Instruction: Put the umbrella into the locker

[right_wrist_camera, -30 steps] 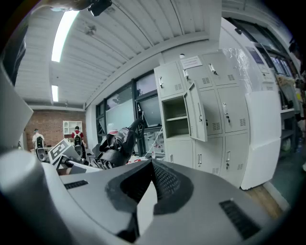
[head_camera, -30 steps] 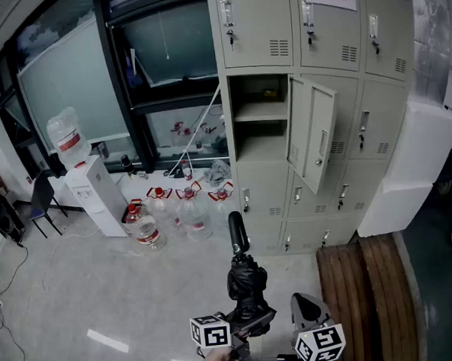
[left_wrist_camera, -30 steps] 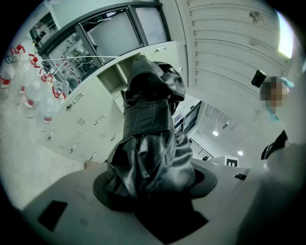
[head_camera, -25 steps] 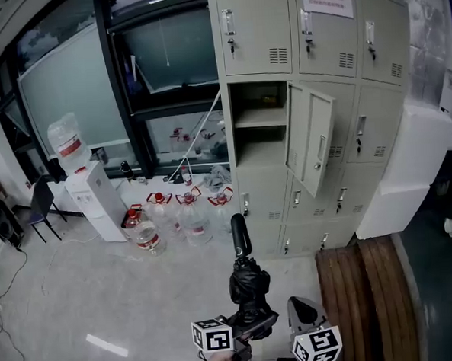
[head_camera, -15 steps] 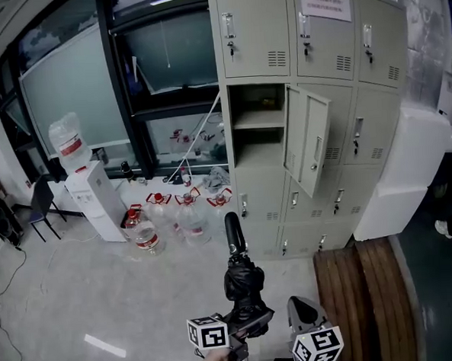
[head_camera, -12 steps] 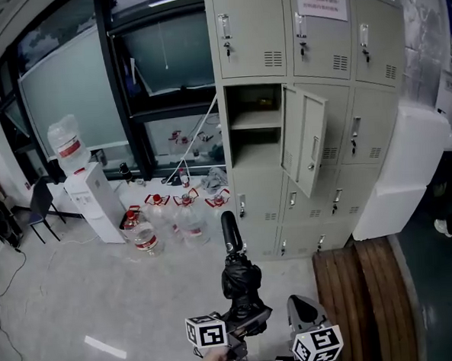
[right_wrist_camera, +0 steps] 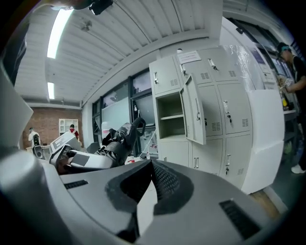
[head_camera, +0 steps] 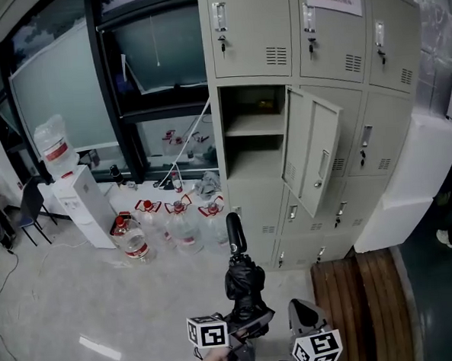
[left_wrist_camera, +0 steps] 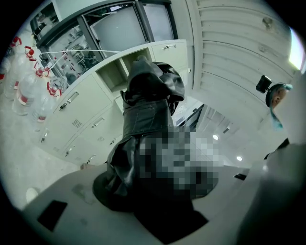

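Holding folded black umbrella (head_camera: 244, 283) upright in left hand-held gripper (head_camera: 248, 329), with jaws clamped on its bunched lower part and its slim end pointing up. Carrying right hand-held gripper (head_camera: 305, 317) just beside it at right, with jaws pressed together on nothing. Facing locker bank (head_camera: 247, 30), with open compartment (head_camera: 255, 126) and swung-out door (head_camera: 316, 159) well apart from umbrella. Noted water bottles (head_camera: 167, 224) on floor at left.

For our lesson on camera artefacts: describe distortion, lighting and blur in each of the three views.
Head view: fisheye bows the beige metal lockers; light is even. Left gripper view: dark round vignette; the black folded umbrella looms close, partly under a mosaic patch. Right gripper view: the ceiling strip light glares white; the near jaws look soft.
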